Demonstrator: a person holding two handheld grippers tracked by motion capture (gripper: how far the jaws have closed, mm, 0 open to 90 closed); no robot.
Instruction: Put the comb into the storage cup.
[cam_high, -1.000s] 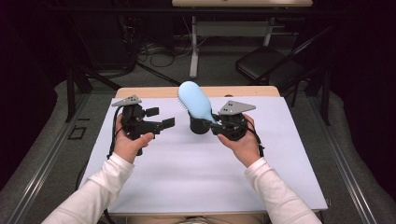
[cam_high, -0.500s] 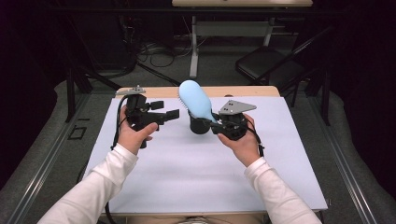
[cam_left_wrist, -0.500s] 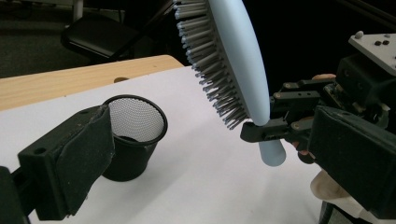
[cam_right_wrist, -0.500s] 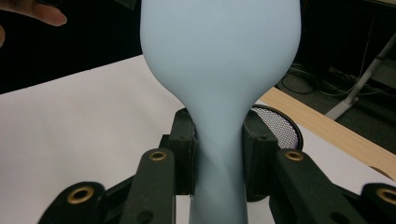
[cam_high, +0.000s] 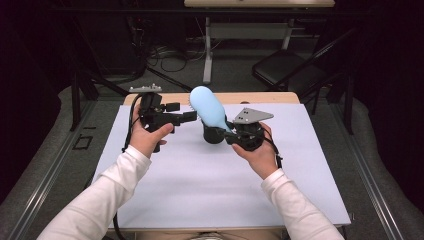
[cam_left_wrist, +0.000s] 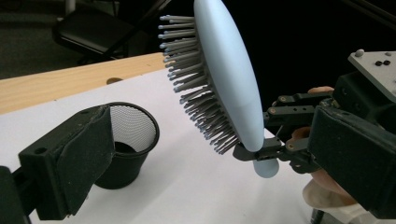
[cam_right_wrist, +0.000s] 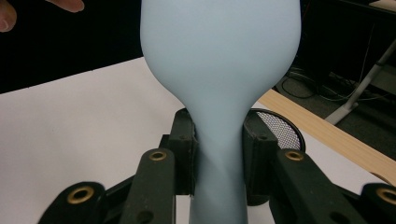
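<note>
Pinching the blue hairbrush (cam_right_wrist: 219, 70) handle, the right claw (cam_right_wrist: 218, 154) stays narrow; left claw (cam_high: 182, 112) spread, empty.

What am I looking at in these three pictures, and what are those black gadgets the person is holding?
A person sits at a table covered with a white sheet and holds a hand-operated tool in each hand, each ending in two black jaws, like tongs. The high view looks down from above. The other two pictures come from small cameras riding on each tool. The right tongs are closed on the handle of a light blue hairbrush, holding it up at a tilt, bristles toward the left tool. The left tongs are open, holding nothing, beside the brush. A small black mesh cup stands on the sheet below the brush.
</note>
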